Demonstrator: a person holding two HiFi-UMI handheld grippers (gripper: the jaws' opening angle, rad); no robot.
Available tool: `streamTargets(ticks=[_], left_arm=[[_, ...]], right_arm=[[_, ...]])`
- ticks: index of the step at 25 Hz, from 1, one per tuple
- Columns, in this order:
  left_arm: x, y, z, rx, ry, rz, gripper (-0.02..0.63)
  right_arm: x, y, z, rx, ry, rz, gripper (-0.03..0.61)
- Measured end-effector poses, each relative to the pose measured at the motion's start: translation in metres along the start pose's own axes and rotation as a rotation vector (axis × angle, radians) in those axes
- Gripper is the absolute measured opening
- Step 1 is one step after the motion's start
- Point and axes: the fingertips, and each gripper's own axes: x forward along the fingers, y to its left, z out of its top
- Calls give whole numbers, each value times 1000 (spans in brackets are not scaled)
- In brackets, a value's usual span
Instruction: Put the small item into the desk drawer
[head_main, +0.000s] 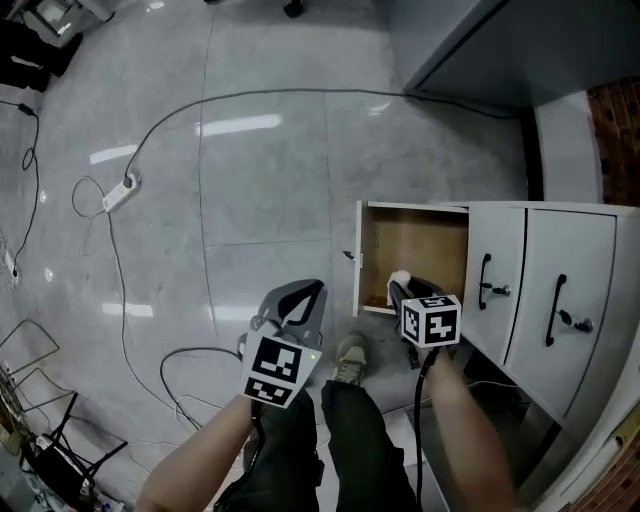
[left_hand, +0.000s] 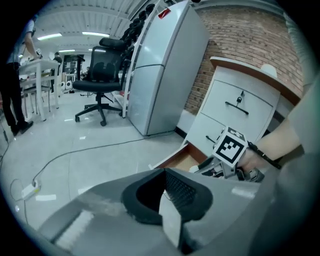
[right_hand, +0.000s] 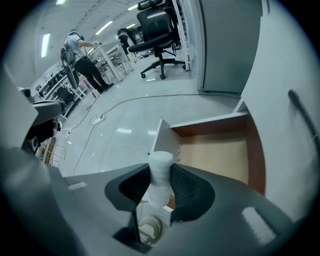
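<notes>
Right hand-held gripper (right_hand: 161, 182) clamps small white item (right_hand: 161, 165), long axis upright. Open drawer (right_hand: 220, 155) lies just ahead-right. Left hand-held gripper (head_main: 312, 292) closed, empty, farther off

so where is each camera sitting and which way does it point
Head view: on the person's head, steeply down at floor and open drawer; forearms, legs, left tongs, right tongs show.
Left gripper view: on the left tongs, toward the cabinet; right forearm shows.
Right gripper view: on the right tongs, into the drawer; small white item gripped, shoe below.
Shared: all see the drawer.
</notes>
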Motion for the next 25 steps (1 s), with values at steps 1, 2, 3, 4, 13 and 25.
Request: streamTargets(ticks=[1, 2, 3, 4, 13, 25], left_arm=[[10, 2, -10, -5, 5, -3, 2], [19, 4, -20, -8, 9, -6, 3], [29, 6, -30, -7, 15, -9, 3], [38, 7, -40, -5, 23, -11, 3], [94, 28, -103, -36, 72, -16, 3], [109, 31, -113, -59, 94, -25, 2]], right_arm=[[13, -5, -7, -1, 11, -2, 132], [27, -10, -14, -6, 23, -5, 132], [40, -14, -20, -13, 35, -7, 132], [53, -19, -26, -21, 47, -8, 132], [146, -61, -67, 131, 154, -21, 133], [166, -66, -86, 53, 244, -36, 157]])
